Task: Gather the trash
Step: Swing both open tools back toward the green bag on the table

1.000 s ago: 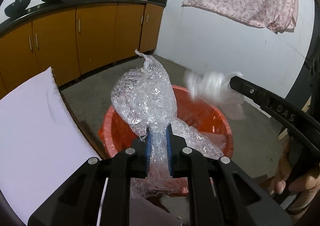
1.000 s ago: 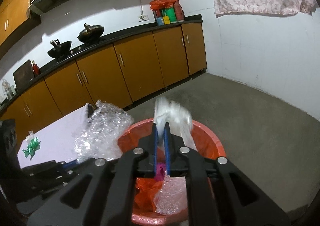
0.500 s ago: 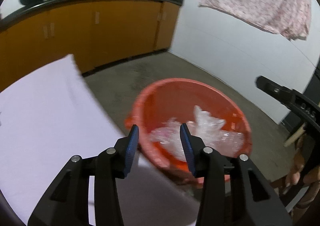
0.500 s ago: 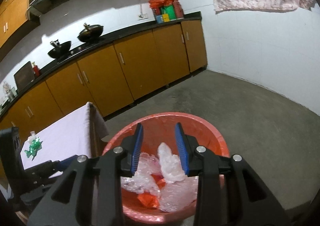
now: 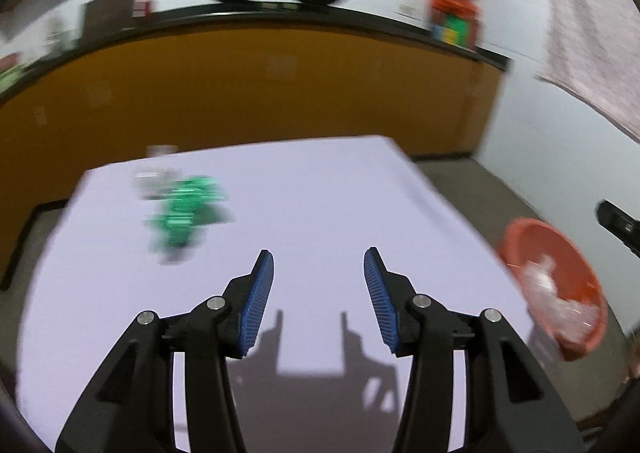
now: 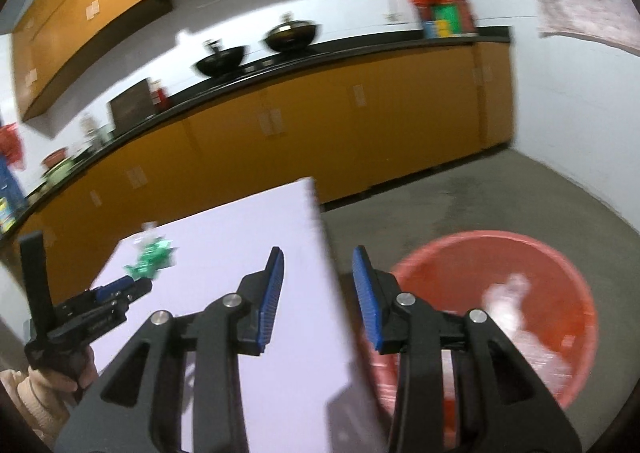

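Note:
A crumpled green wrapper point(image 5: 184, 209) lies far left on the white table point(image 5: 320, 193), with a small clear plastic scrap point(image 5: 154, 175) just behind it. My left gripper point(image 5: 319, 253) hovers over the table with its jaws opening and nothing between them; the wrapper is ahead and to its left. My right gripper point(image 6: 319, 251) hangs over the table's right edge, jaws also opening and empty. The red tub point(image 6: 480, 235) stands on the floor to the right and holds bubble wrap point(image 6: 516, 301). In the right wrist view the left gripper point(image 6: 140, 285) points at the green wrapper point(image 6: 150, 257).
Orange cabinets point(image 6: 360, 125) under a black counter with two woks point(image 6: 294, 33) run along the back wall. A patterned cloth point(image 5: 592, 33) hangs at the upper right. Bare concrete floor point(image 6: 460, 193) lies between table, tub and cabinets. A person's hand point(image 6: 60, 377) holds the left gripper.
Both grippers let go of their bubble wrap, which now lies in the tub. Both have swung left from above the tub to the table, the left one farther.

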Available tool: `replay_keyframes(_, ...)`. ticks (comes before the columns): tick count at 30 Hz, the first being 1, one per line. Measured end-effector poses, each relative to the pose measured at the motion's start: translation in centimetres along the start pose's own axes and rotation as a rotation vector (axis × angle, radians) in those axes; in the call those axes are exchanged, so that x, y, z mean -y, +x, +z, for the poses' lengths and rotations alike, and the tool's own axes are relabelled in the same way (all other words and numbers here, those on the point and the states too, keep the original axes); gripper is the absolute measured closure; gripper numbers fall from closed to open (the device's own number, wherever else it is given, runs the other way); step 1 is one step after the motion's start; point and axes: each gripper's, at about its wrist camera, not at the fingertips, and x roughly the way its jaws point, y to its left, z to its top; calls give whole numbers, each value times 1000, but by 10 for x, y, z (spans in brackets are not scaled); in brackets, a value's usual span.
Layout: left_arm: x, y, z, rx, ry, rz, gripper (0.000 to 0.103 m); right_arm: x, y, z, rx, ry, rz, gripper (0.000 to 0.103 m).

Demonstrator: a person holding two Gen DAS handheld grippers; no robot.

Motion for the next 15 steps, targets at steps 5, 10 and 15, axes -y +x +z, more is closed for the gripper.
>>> replay_keyframes(5, -75, -12, 3, 21, -96, 148, 52, -72, 30, 0, -50, -49, 143, 66)
replay_keyframes(10, -124, -20, -2, 46, -118, 263, 47, -144, 64, -11, -125, -101, 253, 66)
replay_keyframes(15, -164, -18, -4, 54, -148, 331, 42, -201, 95, -26, -192, -161, 315, 66)
